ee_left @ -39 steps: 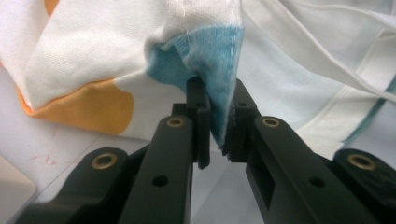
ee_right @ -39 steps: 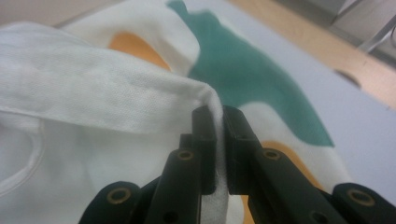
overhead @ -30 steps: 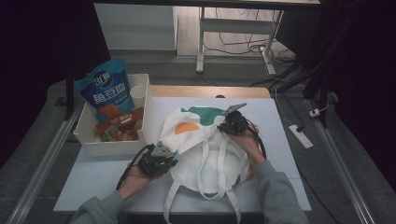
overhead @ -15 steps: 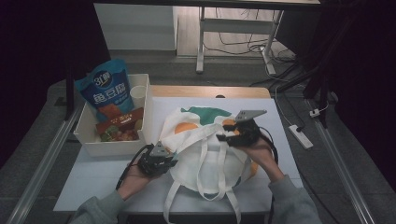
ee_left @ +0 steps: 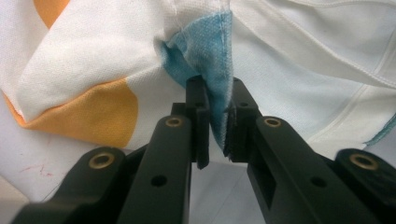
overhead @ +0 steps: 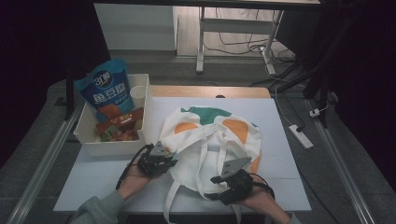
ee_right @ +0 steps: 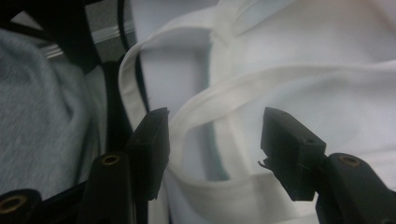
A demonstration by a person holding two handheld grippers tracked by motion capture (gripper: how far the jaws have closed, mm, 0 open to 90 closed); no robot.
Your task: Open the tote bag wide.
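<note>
**Left tongs pinch the bag, right tongs wide over a handle**

My left tongs (ee_left: 215, 116) are clamped on a fold of the tote bag (overhead: 212, 140), which lies crumpled at the middle of the desk (overhead: 280, 116). My right tongs (ee_right: 215, 144) stand wide apart at the bag's near edge, a white handle strap (ee_right: 224, 100) running between the jaws, untouched. A white box (overhead: 144, 112) of snack packets sits just left of the bag.
</note>
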